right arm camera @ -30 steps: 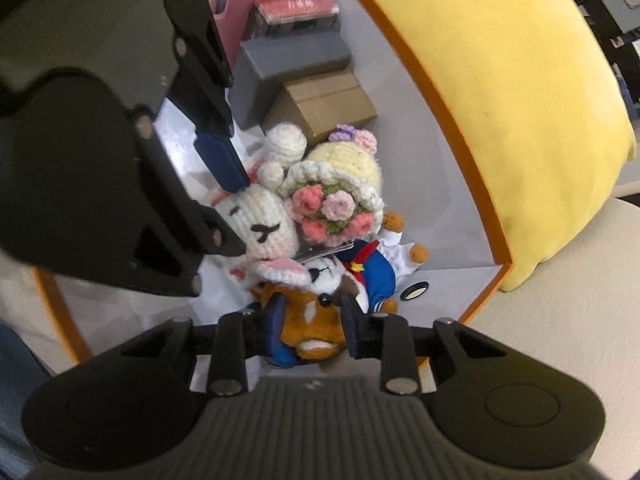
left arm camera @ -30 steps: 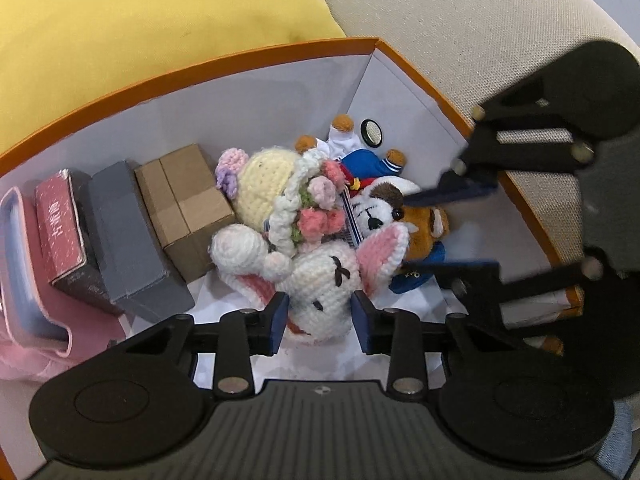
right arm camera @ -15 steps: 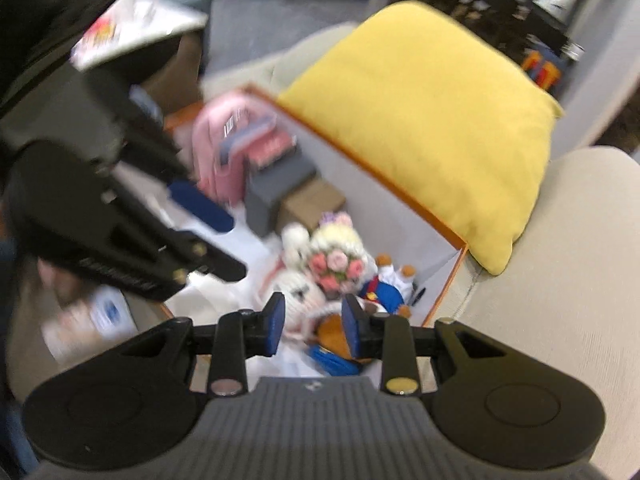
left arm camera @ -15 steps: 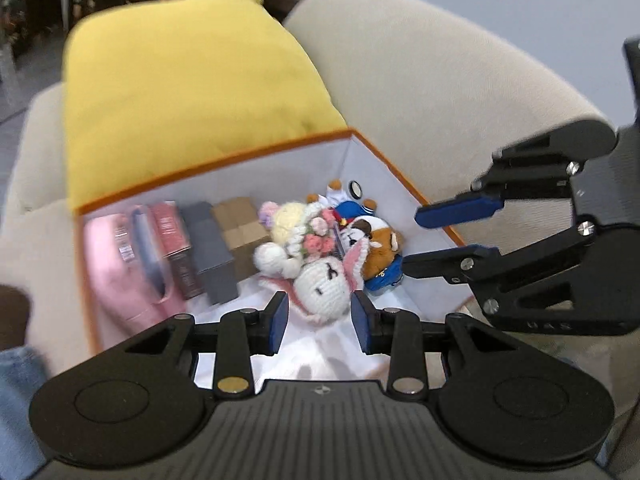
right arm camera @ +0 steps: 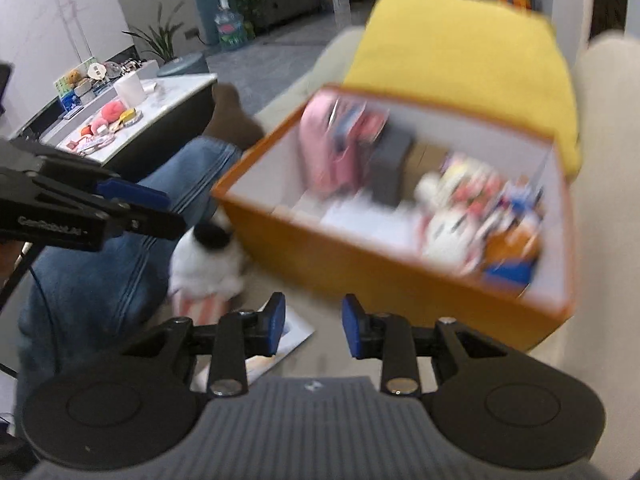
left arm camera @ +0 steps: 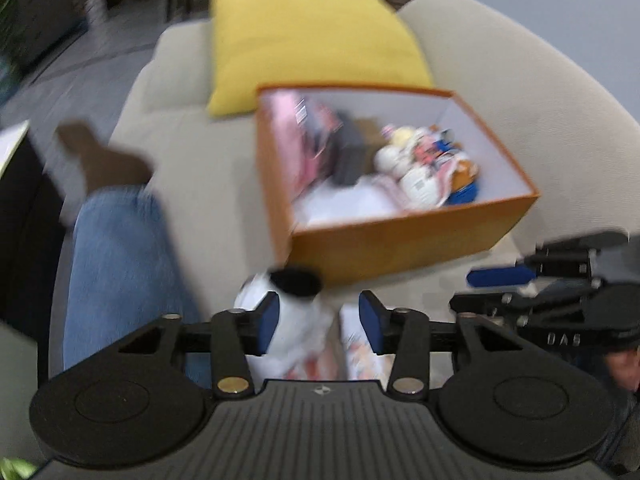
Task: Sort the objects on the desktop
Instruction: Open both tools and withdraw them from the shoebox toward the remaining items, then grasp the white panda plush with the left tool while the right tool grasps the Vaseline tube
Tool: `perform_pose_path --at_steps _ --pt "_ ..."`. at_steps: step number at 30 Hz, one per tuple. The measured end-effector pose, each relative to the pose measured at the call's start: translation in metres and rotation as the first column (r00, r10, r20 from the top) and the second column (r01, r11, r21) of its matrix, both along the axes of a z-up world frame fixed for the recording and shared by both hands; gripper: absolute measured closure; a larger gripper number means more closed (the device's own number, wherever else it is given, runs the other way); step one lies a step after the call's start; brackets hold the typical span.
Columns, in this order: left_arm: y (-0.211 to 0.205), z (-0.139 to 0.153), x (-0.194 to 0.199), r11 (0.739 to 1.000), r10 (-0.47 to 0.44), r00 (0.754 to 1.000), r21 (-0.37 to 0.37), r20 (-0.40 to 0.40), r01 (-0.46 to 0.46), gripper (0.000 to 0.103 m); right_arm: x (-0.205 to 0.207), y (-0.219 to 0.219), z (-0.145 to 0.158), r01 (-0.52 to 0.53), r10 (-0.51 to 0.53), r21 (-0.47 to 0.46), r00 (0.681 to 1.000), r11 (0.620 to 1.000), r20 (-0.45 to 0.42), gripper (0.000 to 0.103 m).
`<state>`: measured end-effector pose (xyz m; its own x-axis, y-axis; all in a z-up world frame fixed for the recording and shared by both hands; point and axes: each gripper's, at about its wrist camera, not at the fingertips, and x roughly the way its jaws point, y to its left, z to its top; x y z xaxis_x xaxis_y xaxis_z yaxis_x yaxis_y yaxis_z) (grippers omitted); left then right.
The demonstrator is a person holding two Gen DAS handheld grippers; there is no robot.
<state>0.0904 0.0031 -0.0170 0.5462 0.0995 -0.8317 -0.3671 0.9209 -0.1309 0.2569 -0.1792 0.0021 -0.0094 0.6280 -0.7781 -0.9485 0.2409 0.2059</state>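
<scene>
Both grippers now back out of the orange box (left arm camera: pixel 400 240); a second ago they were down among the plush toys (left arm camera: pixel 424 172) inside it. Toys lie in the box's right end, with a pink case (right arm camera: pixel 324 152), a grey box (right arm camera: pixel 392 160) and a brown carton beside them, all blurred. Reads as one drop-off finished, next pick starting

Left gripper (left arm camera: pixel 316 320): jaws opening, about half spread. A white plush with a black top (left arm camera: pixel 294 300) sits in the gap on the sofa seat (left arm camera: pixel 200 184), just outside the box's near corner. Pads do not appear to press on it; blur makes contact hard to rule out

Right gripper (right arm camera: pixel 312 330): jaws narrow, nothing between them, only seat cushion and the edge of a printed card (right arm camera: pixel 280 344) below

Likely next item: the white plush, then the card or packet (left arm camera: pixel 356 344) beside it

Around: yellow cushion (left arm camera: pixel 312 36) behind the box; a person's leg in jeans (left arm camera: pixel 116 264) close on the left of the plush; a desk (right arm camera: pixel 132 120) well apart, carrying more small things

In the way: the leg crowds the plush on one side, the box wall on the other. The two grippers are near each other, so a clash is possible
</scene>
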Motion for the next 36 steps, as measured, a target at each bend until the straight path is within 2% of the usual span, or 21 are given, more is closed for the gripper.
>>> perform_pose_path --at_steps 3,5,9,14,20,26,30,32,34,36 --pt "0.004 -0.009 -0.017 0.997 0.071 0.997 -0.009 -0.016 -0.071 0.052 -0.013 0.009 -0.020 0.024 -0.027 -0.031 0.994 0.999 -0.102 0.069" --pt "0.005 -0.021 -0.016 0.993 0.119 0.993 0.014 -0.018 -0.119 0.051 -0.017 0.018 -0.035 0.046 -0.055 -0.066 0.988 0.997 -0.146 0.068" --pt "0.005 -0.032 -0.011 0.984 0.176 0.984 0.021 0.010 -0.176 0.040 -0.019 0.033 -0.056 0.079 -0.099 -0.123 0.981 0.989 -0.165 0.058" --pt "0.002 -0.045 0.005 0.980 0.187 0.982 0.063 0.006 -0.187 0.036 -0.012 0.048 -0.072 0.105 -0.140 -0.179 0.969 0.978 -0.201 0.056" --pt "0.009 -0.063 0.015 0.976 0.219 0.974 0.024 -0.062 -0.218 0.028 -0.004 0.058 -0.096 0.122 -0.183 -0.240 0.951 0.963 -0.251 0.055" --pt "0.014 -0.070 0.021 0.973 0.231 0.969 0.006 -0.086 -0.232 0.023 0.002 0.066 -0.106 0.129 -0.202 -0.246 0.933 0.961 -0.298 0.055" --pt "0.017 -0.075 0.023 0.971 0.236 0.967 -0.013 -0.096 -0.238 0.018 0.001 0.068 -0.110 0.124 -0.197 -0.242 0.932 0.962 -0.304 0.055" --pt "0.018 -0.075 0.023 0.971 0.236 0.967 -0.016 -0.095 -0.238 0.018 0.000 0.067 -0.109 0.125 -0.192 -0.229 0.935 0.965 -0.298 0.058" --pt "0.017 -0.074 0.021 0.971 0.236 0.968 -0.016 -0.089 -0.238 0.021 -0.001 0.064 -0.107 0.133 -0.191 -0.209 0.940 0.969 -0.284 0.075" --pt "0.018 -0.071 0.017 0.970 0.238 0.968 -0.026 -0.084 -0.240 0.024 -0.001 0.061 -0.106 0.135 -0.187 -0.189 0.937 0.973 -0.294 0.081"
